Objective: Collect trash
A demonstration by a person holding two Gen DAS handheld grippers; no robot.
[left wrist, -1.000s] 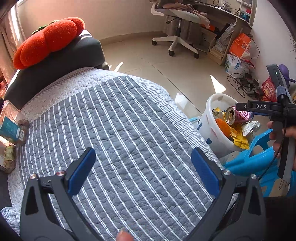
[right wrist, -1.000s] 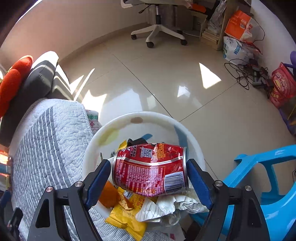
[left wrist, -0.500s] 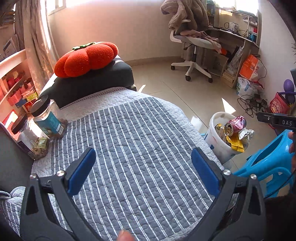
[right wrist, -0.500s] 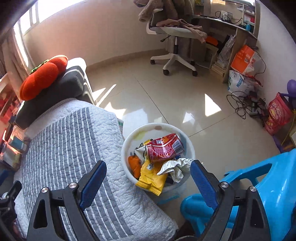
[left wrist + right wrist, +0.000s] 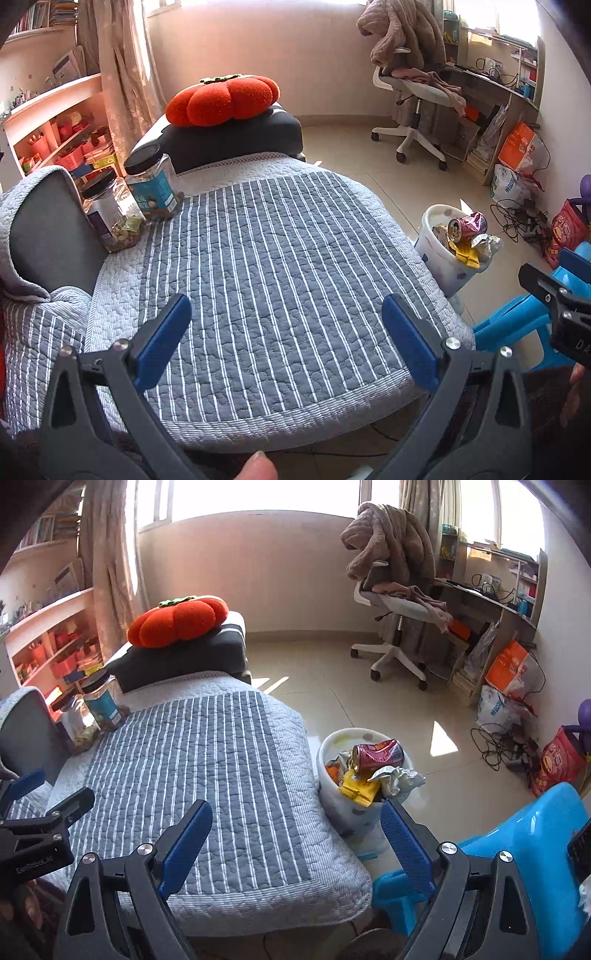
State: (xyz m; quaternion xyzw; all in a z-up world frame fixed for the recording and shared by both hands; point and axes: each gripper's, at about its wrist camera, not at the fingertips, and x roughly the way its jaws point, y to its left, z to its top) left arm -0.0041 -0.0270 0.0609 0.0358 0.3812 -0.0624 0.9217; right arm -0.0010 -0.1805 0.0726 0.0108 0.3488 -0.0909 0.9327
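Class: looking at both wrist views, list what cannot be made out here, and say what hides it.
- Lower bin contents: both views, buried under the can and wrappers.
- Jar label text: too small.
- Floor under the sofa: hidden by the quilt.
- Blue chair: cut off by the right edge.

The left wrist camera looks forward between its own open left tongs from the near edge of the grey striped quilted sofa seat, held a little above it and facing the far window wall. The right wrist camera stands further to the right and looks the same way between the open right tongs, with the white plastic trash bin near. Both views share the seat, the bin, the red tomato-shaped cushion and the white office chair.
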